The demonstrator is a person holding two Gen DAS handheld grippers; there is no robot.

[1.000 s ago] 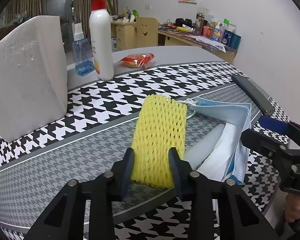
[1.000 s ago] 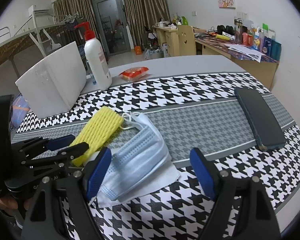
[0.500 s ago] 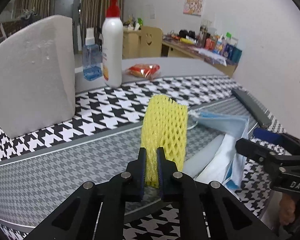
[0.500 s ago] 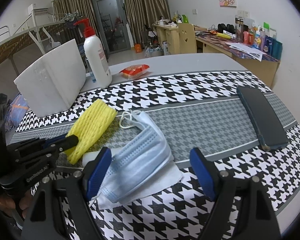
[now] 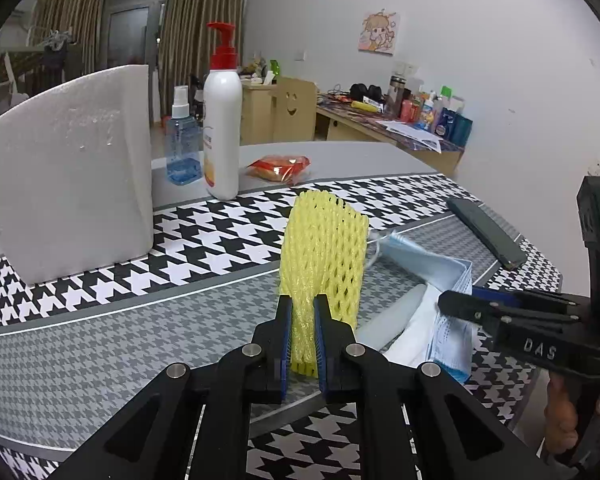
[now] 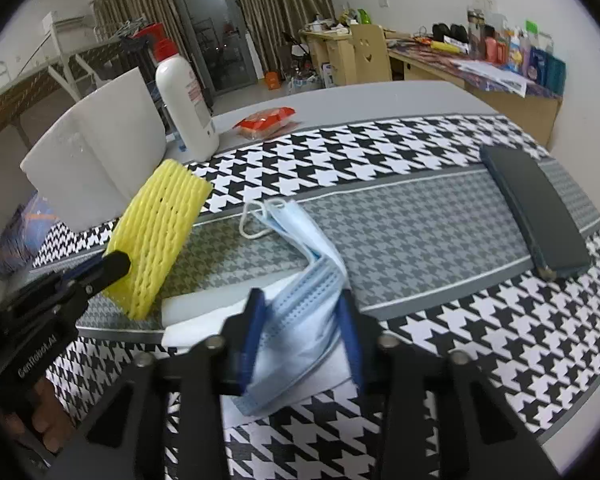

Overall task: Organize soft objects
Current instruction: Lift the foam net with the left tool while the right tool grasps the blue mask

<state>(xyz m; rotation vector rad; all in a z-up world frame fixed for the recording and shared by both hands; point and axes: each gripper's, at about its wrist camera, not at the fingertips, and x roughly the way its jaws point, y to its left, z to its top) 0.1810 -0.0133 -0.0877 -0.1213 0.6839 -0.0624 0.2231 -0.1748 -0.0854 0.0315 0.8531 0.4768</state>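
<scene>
My left gripper (image 5: 300,312) is shut on the near end of a yellow foam net sleeve (image 5: 324,248), which tilts up off the houndstooth cloth. In the right wrist view the sleeve (image 6: 160,232) rises at the left with the left gripper (image 6: 116,262) on its lower end. My right gripper (image 6: 300,308) is closing its jaws on a stack of blue face masks (image 6: 300,248); the masks bunch up between the blue pads. A white foam sheet (image 6: 204,304) lies under the masks. In the left wrist view the right gripper (image 5: 456,302) reaches in over the masks (image 5: 424,260).
A big white foam block (image 5: 72,168) stands at the left. A white pump bottle (image 5: 220,128), a blue spray bottle (image 5: 182,144) and a red snack packet (image 5: 280,166) are behind it. A dark flat phone (image 6: 536,216) lies at the right. The table edge runs close below the grippers.
The left jaws squeezed shut on the yellow sleeve and lifted its near end. The right jaws swung in from wide apart onto the masks, which now crease upward.
</scene>
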